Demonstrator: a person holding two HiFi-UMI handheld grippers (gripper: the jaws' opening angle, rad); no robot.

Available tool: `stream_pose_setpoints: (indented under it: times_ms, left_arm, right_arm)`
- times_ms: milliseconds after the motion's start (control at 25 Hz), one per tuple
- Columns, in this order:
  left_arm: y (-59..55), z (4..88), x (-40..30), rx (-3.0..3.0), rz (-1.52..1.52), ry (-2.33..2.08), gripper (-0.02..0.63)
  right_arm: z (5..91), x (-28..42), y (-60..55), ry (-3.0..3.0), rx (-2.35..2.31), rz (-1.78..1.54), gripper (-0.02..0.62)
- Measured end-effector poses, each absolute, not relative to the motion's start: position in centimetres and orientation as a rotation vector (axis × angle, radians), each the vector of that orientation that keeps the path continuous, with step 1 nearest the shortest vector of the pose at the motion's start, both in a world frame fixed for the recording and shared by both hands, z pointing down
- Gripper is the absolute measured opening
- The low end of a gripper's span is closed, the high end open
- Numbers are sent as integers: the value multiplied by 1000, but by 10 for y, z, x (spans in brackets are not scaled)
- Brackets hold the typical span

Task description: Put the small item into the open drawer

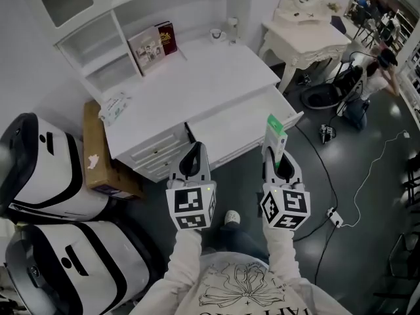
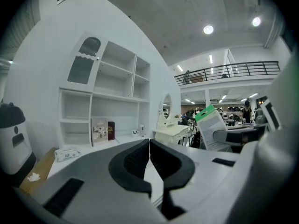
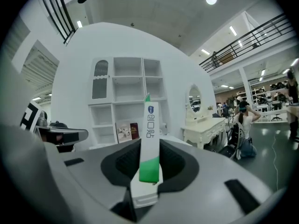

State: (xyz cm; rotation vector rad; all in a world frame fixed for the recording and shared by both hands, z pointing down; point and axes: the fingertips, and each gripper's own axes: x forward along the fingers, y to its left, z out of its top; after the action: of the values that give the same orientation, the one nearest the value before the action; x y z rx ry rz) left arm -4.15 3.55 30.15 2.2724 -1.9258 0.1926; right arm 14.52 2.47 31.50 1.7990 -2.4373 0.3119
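Room: big open hall, grey floor; white desk (image 1: 197, 84) with a shelf hutch is the reference.
Head view, counts: 1 open drawer (image 1: 239, 126) at desk's front right; 2 books (image 1: 152, 44) upright at desk's back by the hutch; 1 cup (image 1: 215, 35) also at desk's back; 1 tissue pack (image 1: 113, 107) on desk's left end; 1 cardboard box (image 1: 98, 153) on the floor left of desk; 2 white-and-black machines (image 1: 46, 169) further left; 1 dressing table (image 1: 305, 38) right of desk.
Grippers: 2, left gripper (image 1: 195, 153) and right gripper (image 1: 275, 155), side by side in front of desk.
Left gripper view: jaws closed tight on each other, nothing between them; desk top and hutch beyond.
Right gripper view: jaws clamped on the small item (image 3: 150, 134), which stands upright out of them; desk and hutch straight ahead.
Item look: 1 flat narrow white pack, green tip on top, green block low down, blue round logo, dark print running lengthwise.
Item place: in front of desk, by the open drawer's right front corner, not in the drawer.
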Motion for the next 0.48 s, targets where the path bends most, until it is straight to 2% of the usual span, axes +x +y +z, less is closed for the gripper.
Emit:
stream_pose_setpoints:
  times_ms: [480]
  left_arm:
    - [-52, 316, -21, 2179, 223, -1981, 6]
  right_arm:
    - [334, 166, -74, -2480, 1690, 376, 89]
